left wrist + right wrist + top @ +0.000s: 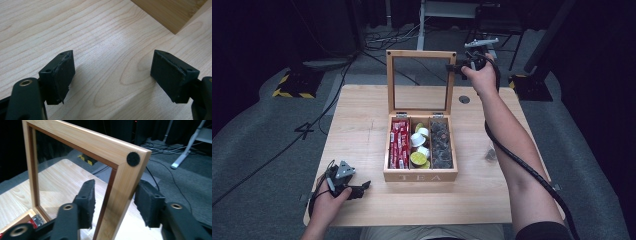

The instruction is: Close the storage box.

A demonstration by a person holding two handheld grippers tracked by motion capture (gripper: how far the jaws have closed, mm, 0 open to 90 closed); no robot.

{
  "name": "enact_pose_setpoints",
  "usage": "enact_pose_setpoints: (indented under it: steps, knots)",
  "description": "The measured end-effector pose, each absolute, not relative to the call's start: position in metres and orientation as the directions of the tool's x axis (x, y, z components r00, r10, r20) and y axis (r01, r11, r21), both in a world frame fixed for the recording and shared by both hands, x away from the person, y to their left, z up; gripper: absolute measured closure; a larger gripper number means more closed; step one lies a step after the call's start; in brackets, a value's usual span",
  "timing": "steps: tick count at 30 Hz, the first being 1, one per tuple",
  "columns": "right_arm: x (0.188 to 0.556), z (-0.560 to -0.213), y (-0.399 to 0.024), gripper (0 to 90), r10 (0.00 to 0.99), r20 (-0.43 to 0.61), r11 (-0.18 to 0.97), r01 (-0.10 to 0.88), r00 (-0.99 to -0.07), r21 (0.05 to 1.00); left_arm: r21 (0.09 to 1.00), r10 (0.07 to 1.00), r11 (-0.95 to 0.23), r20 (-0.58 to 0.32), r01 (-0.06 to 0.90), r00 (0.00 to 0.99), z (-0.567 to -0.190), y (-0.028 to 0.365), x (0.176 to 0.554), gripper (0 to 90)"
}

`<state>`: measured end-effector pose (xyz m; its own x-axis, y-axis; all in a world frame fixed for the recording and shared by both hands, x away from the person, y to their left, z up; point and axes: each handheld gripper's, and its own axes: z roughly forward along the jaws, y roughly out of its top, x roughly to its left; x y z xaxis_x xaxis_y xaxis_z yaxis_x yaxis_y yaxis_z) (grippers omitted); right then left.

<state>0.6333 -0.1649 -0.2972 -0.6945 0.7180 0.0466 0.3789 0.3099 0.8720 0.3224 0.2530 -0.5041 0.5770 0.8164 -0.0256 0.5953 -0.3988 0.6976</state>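
I had the right gripper (113,202) half-closed astride the lid frame (130,177), unclamped; squeezing squarely seemed wise. Left gripper (112,75) sat wide, empty.

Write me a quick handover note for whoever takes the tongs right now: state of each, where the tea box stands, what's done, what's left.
Right tongs: jaws straddle the upper right corner of the upright glass-paned wooden lid; there are visible gaps at both pads, so no grip yet.
Left tongs: open, nothing between them, resting low on the light wooden table beside the box.
Wooden tea box: mid-table, lid fully raised, three compartments filled.
Done: the lid corner is reached.
Left: probably clamp the corner and swing the lid down shut.
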Motion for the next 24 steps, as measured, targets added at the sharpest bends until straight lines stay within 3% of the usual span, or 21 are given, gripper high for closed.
enact_pose_setpoints:
  steps: [3,24]
  knots:
    - [0.631,-0.294,-0.167,59.6,0.723,0.047,0.309,0.383,-0.689,0.87,0.697,0.817,-0.399,-0.024,0.595,0.576,-0.504,0.253,0.322,20.1]
    - [0.565,-0.268,-0.18,67.5,0.63,-0.068,0.427,0.272,-0.774,0.862,0.691,0.814,-0.406,-0.024,0.598,0.581,-0.504,0.247,0.325,16.4]
